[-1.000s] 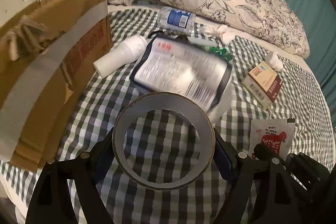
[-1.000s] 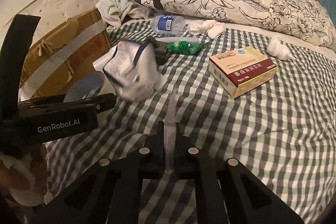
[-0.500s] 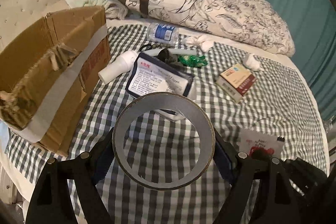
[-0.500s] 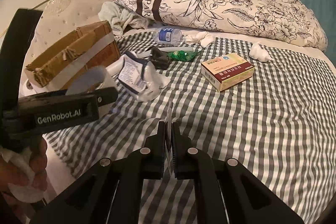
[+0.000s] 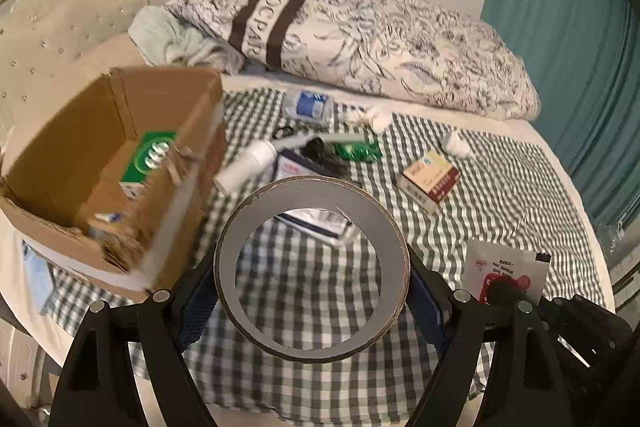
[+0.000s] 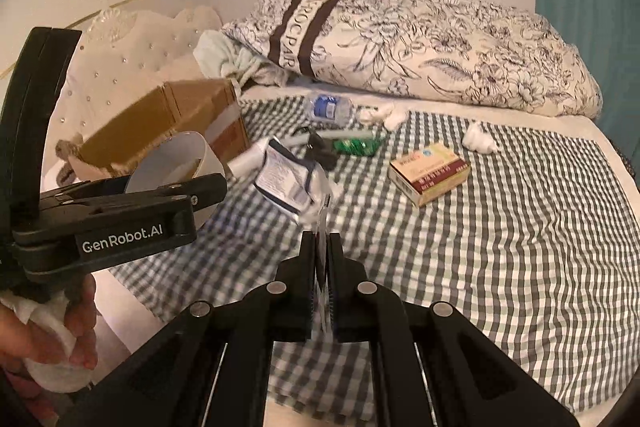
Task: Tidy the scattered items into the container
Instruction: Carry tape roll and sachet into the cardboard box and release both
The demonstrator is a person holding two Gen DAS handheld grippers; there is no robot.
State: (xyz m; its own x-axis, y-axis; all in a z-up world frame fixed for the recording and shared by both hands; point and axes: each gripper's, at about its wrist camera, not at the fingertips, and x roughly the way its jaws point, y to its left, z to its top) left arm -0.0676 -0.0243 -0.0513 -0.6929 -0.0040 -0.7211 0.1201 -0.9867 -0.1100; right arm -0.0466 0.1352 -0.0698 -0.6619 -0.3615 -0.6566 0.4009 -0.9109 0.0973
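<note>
Tape roll in my left gripper, sachet in my right gripper, both held above the bed.

Left fingers are spread wide on the outer sides of the roll, its hole facing the camera. Right jaws are nearly closed, pinching the sachet edge-on in the right view; in the left view it shows as a white packet with red print at lower right. The cardboard box sits open on the left, a green-labelled package inside, the roll just right of its near corner. Left on the checked sheet: white tube, water bottle, flat pouch, green wrapper, small carton, tissue wads. Floral pillow lies behind them.
</note>
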